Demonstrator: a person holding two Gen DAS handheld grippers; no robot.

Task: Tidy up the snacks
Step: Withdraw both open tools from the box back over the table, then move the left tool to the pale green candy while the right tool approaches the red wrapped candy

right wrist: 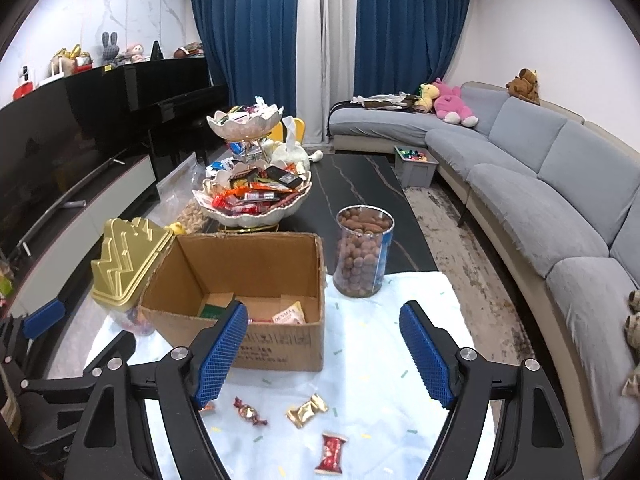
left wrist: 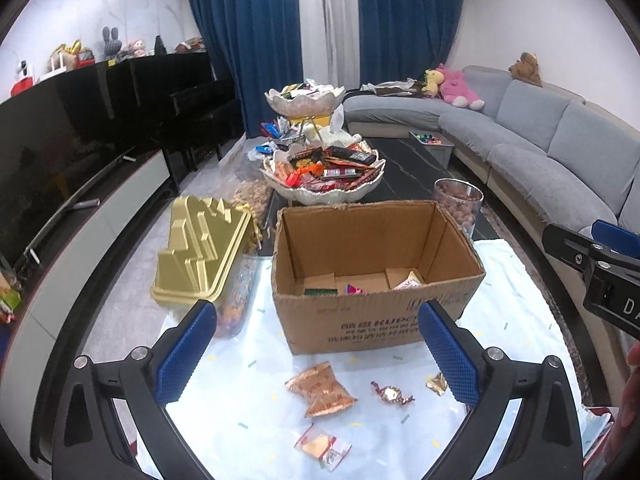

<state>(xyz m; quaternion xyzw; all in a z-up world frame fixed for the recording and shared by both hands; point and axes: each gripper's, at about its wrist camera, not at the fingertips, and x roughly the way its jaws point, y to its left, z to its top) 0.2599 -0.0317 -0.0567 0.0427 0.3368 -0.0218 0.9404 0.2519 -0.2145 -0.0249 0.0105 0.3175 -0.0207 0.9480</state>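
An open cardboard box [left wrist: 360, 316] [right wrist: 280, 344] stands on the pale cloth with a few snack packets lying in its bottom. On the cloth in front of it lie an orange packet [left wrist: 322, 390], a twisted foil candy [left wrist: 392, 393] [right wrist: 250, 412], a gold candy [left wrist: 437, 382] [right wrist: 307, 411], a clear-wrapped cracker [left wrist: 323, 446] and a red candy [right wrist: 331, 453]. My left gripper [left wrist: 316, 340] hovers open over the cloth before the box, nothing between its blue pads. My right gripper [right wrist: 324, 340] is open too and holds nothing, above the candies at the box's right corner.
A gold-lidded candy jar [left wrist: 204, 252] [right wrist: 124, 256] stands left of the box. Right of it is a clear jar of brown nuts [right wrist: 362, 252] [left wrist: 460, 204]. A tiered shell bowl stand [left wrist: 320, 168] [right wrist: 252, 196] full of snacks sits behind on the dark table. A grey sofa [right wrist: 540, 184] runs along the right.
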